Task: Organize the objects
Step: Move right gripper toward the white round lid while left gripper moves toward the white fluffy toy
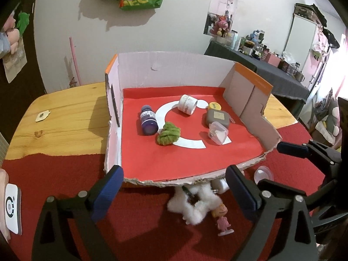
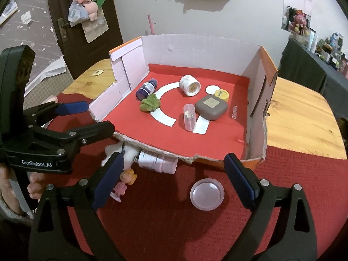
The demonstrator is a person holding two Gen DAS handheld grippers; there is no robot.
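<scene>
Left gripper [image 1: 174,192]: jaws spread wide, nothing between them. Blue pads sit just short of the torn front edge of the cardboard box [image 1: 174,65]; contact with the edge cannot be confirmed.

Right gripper [image 2: 174,180]: jaws equally wide apart and empty, hovering over the red cloth [image 2: 217,228]. A clear round lid [image 2: 207,194] lies on the cloth between the fingers, untouched.

Inside the box, on its red floor: purple bottle [image 1: 148,119] on its side at left, green yarn bundle [image 1: 168,134] touching it, white tape roll [image 1: 187,104] toward the back, yellow cap [image 1: 214,106], grey rounded case [image 1: 218,117], small clear container [image 1: 218,133] leaning at the case's front.

Outside, by the box front: white fluffy item [image 1: 193,204], small pink figurine [image 1: 223,219] lying beside it, white pill bottle [image 2: 157,162] on its side partly under the box lip.
</scene>
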